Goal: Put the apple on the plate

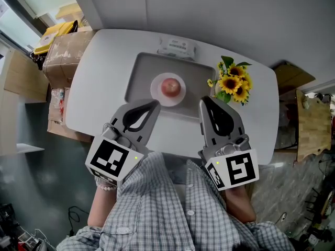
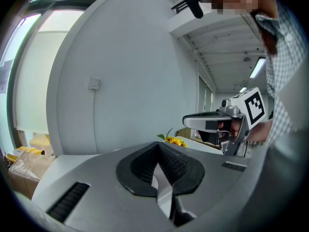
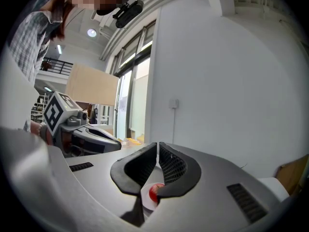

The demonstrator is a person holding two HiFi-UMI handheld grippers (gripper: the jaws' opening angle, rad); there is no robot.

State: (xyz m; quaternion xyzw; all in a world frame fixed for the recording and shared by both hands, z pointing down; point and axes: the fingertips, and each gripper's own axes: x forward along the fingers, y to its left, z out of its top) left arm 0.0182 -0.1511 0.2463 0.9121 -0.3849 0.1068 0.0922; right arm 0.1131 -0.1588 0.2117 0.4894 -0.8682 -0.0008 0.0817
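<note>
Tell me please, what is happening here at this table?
A person holds the left tongs and the right tongs above the near side of a white table. Both are shut and hold nothing. The apple sits on the small plate, which lies in a grey tray, so the task looks done. Sunflowers stand right of the tray.

Sunflowers (image 1: 234,82) crowd right of plate (image 1: 155,91), left approach open
</note>
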